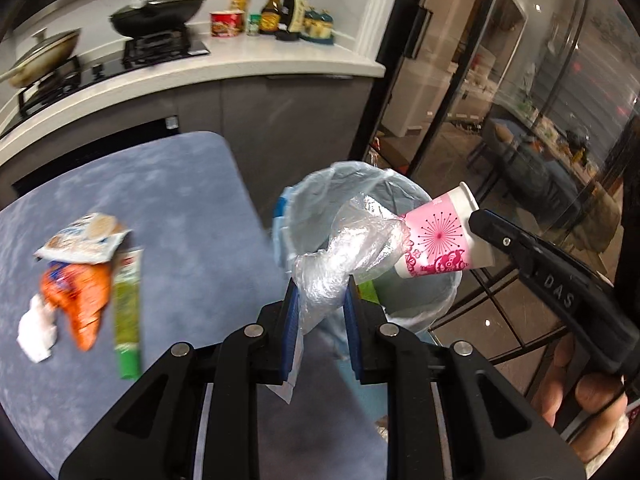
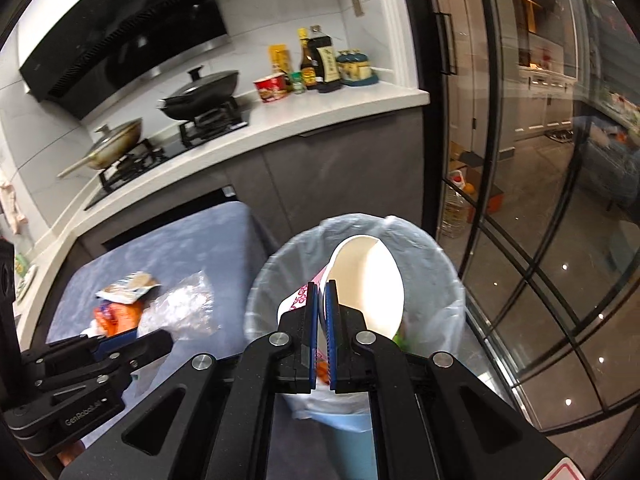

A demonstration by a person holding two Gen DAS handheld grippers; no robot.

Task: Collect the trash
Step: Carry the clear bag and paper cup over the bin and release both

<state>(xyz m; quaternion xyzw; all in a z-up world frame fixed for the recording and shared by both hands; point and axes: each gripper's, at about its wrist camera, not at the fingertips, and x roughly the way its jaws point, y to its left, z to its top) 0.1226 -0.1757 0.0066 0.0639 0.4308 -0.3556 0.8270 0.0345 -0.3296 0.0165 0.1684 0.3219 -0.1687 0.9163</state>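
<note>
Two loads ready over the bin (image 2: 448, 276) just off the table's (image 1: 168, 184) right edge: left gripper (image 1: 318, 300) clamped on crumpled plastic wrap (image 1: 344, 252), right gripper (image 2: 321, 304) pinched shut on paper cup's (image 2: 368, 280) rim; best centred above the liner before letting go, wrappers (image 1: 80, 280) waiting near the table's left edge.

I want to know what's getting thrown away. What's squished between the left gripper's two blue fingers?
A crumpled clear plastic bag sits pinched in the left gripper, held over the lined trash bin. The left wrist view shows it.

Both grippers (image 1: 320, 292) (image 2: 321, 300) clamped, angled downward
</note>
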